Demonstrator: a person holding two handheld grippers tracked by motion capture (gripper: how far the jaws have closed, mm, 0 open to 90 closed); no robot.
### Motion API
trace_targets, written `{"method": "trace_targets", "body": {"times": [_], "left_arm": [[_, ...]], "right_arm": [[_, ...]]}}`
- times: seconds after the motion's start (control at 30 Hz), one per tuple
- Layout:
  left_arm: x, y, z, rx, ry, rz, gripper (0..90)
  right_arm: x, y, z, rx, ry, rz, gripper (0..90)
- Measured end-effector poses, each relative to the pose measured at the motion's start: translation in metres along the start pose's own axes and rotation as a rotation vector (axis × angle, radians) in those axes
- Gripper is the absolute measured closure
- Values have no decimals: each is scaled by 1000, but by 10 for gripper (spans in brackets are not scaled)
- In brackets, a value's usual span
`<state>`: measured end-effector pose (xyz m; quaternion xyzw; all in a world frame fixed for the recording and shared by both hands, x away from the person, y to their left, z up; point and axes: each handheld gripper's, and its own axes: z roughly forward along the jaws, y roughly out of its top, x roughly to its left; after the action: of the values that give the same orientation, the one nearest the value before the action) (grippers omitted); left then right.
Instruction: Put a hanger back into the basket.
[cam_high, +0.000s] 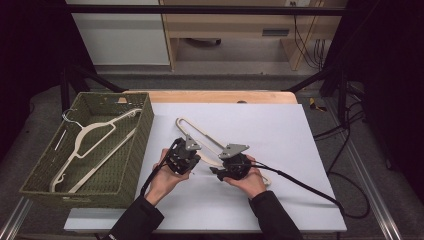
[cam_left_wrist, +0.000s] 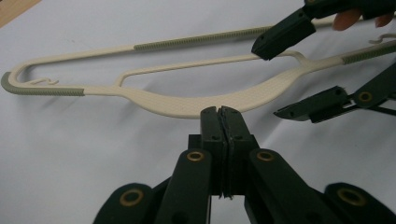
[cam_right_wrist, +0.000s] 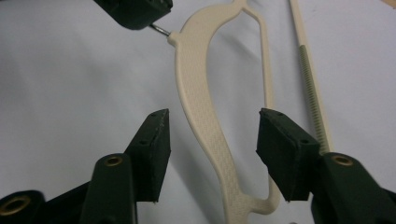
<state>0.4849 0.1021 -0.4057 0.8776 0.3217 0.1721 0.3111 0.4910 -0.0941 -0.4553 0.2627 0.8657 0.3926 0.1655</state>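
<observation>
Two claws sit close together on the white desk (cam_high: 280, 150). The left claw (cam_left_wrist: 219, 114) is pinched tight on the thin metal hook of a cream hanger (cam_left_wrist: 187, 100), right by its thick middle. The right claw (cam_right_wrist: 212, 140) is spread wide, with the hanger's wide body lying between its two pads and touching neither. Another cream hanger (cam_high: 95, 145) lies inside a green woven basket (cam_high: 135, 165) at the desk's left side.

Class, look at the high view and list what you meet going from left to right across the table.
Woven basket holding a cream hanger → left gripper → right gripper → black cable trailing off to the right.
</observation>
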Motion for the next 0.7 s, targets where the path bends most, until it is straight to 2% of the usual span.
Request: {"method": "trace_targets", "body": {"times": [0.27,0.43,0.5,0.57,0.7], "left_arm": [[-1,-1,-2,1,-11,4,890],[-2,-2,-4,-5,-17,4,887],[-1,-2,-6,-21,-20,3,883],[0,-2,-11,-52,-30,-1,876],[4,-3,-36,-202,-15,-10,753]], "right_arm": [[3,-2,5,30,4,-47,704],[4,-2,4,31,6,-94,729],[5,-2,3,29,7,-111,739],[5,-2,1,33,3,-122,746],[5,-2,-2,26,-3,-146,759]]}}
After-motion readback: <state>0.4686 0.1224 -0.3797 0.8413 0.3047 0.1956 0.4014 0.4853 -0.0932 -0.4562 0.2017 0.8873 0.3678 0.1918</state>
